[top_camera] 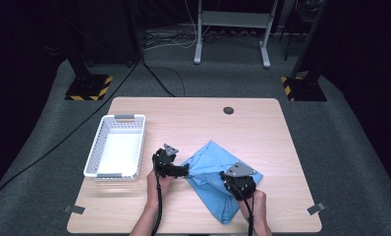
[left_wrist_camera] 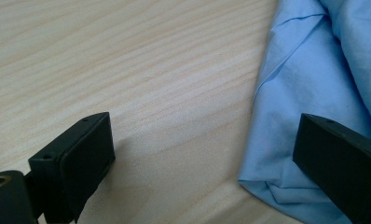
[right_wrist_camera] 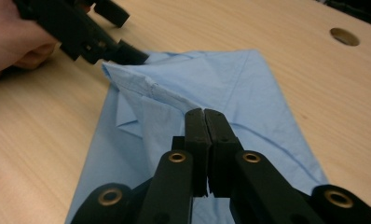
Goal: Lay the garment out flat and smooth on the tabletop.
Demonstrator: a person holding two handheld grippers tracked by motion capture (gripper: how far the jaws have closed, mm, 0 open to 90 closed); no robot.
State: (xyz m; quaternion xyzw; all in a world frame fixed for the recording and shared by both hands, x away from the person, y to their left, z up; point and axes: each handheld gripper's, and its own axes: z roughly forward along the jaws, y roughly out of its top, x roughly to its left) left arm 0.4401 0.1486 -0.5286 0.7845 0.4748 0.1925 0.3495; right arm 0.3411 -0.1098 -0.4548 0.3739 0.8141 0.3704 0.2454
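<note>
A light blue cloth [top_camera: 213, 157] lies folded on the wooden table [top_camera: 193, 118], right of centre near the front. My left gripper [top_camera: 185, 170] sits at the cloth's left corner. Its jaws stand wide apart and it is open [left_wrist_camera: 207, 154]: one jaw is over bare wood, the other over the cloth's edge [left_wrist_camera: 309, 84]. My right gripper [top_camera: 230, 176] is over the near right part of the cloth. In the right gripper view its jaws are shut [right_wrist_camera: 204, 113] on a raised ridge of the blue cloth [right_wrist_camera: 249, 88]. That ridge runs toward the left gripper [right_wrist_camera: 123, 51].
A white plastic basket [top_camera: 125, 117] stands empty at the table's left side, close to the left hand. A round cable hole [top_camera: 228, 110] sits near the far edge. Bare wood lies behind and to the right of the cloth.
</note>
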